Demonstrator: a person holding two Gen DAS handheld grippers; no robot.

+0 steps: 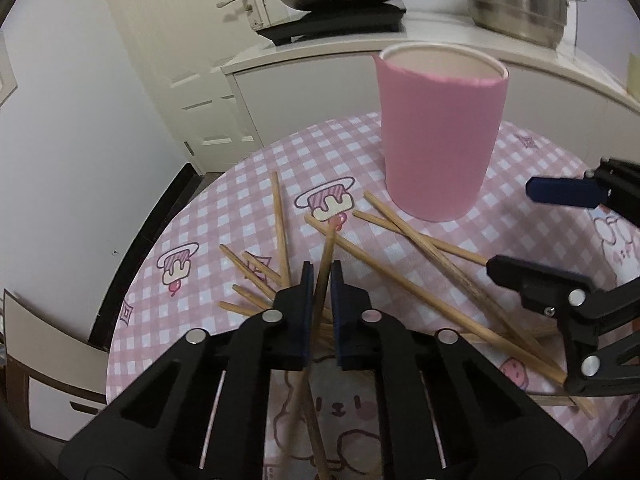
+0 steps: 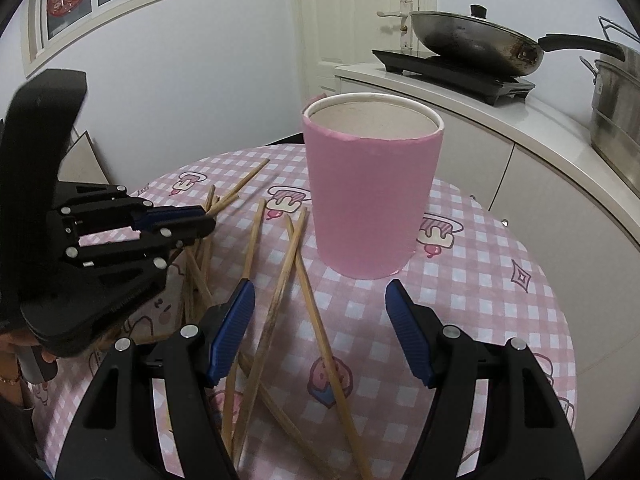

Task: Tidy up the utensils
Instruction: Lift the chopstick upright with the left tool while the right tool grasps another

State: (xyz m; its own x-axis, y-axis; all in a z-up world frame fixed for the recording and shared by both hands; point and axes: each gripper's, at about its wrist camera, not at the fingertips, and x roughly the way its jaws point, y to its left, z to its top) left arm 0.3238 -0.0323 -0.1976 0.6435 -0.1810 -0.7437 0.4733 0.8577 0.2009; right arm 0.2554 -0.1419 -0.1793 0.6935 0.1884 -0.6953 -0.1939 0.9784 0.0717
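Left gripper pinching one chopstick; right gripper spread.

The left gripper is clamped on a single chopstick in front of the pink cup, above the scattered chopsticks on the checked tablecloth. The right gripper, also in front of the cup, holds nothing.

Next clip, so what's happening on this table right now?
A person is tidying scattered wooden chopsticks off a pink checked tablecloth, one handheld gripper in each hand. The left gripper has its jaws shut on a single wooden chopstick picked from the pile. The right gripper hangs open and empty just in front of the tall pink paper cup, which stands upright and looks empty. About ten chopsticks still lie loose on the cloth.
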